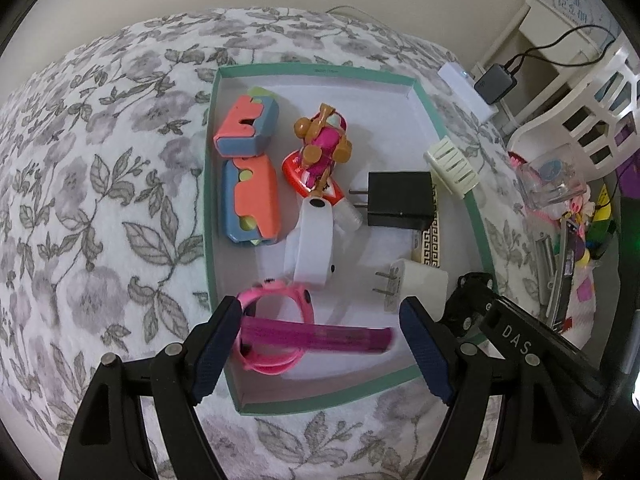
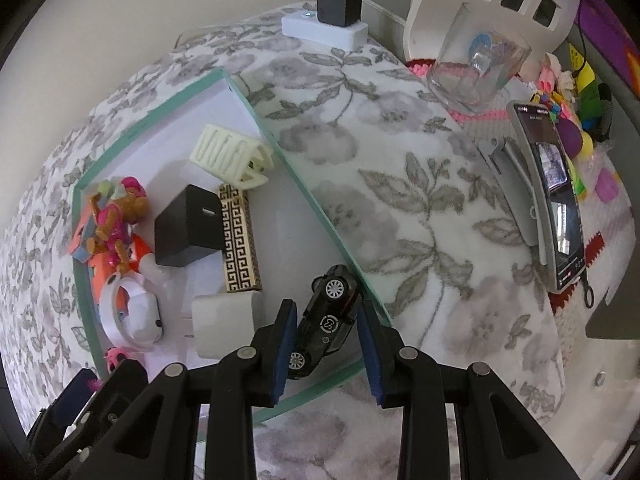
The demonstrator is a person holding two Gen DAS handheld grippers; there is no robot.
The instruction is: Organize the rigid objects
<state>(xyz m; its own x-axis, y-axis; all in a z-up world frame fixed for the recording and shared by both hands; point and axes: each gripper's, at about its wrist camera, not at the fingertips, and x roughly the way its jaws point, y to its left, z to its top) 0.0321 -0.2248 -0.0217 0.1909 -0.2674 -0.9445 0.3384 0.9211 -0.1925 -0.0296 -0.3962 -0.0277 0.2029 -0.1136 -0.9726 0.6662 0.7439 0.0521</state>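
A green-rimmed shallow box [image 1: 316, 67] with a white floor lies on the floral cloth. My left gripper [image 1: 320, 344] hangs open over its near end. Between the wide jaws lie a pink watch [image 1: 272, 328] and a magenta stick [image 1: 316, 336], and neither pad touches them. My right gripper [image 2: 326, 344] is over the box's near right corner [image 2: 312, 196]. A black toy car [image 2: 330, 316] lies on its side between its blue pads, with a small gap showing at the right pad. Also in the box are two coral-and-blue blocks [image 1: 252, 204], a toy figure [image 1: 320, 144], a black charger [image 1: 400, 199] and a white charger [image 1: 420, 286].
A cream hair clip [image 2: 232, 156], a patterned bar [image 2: 238, 240] and a white band [image 1: 312, 240] also lie in the box. To the right stand a phone on a holder [image 2: 556, 200], a glass jar [image 2: 476, 68], a white basket [image 1: 592, 100] and a power strip [image 2: 324, 28].
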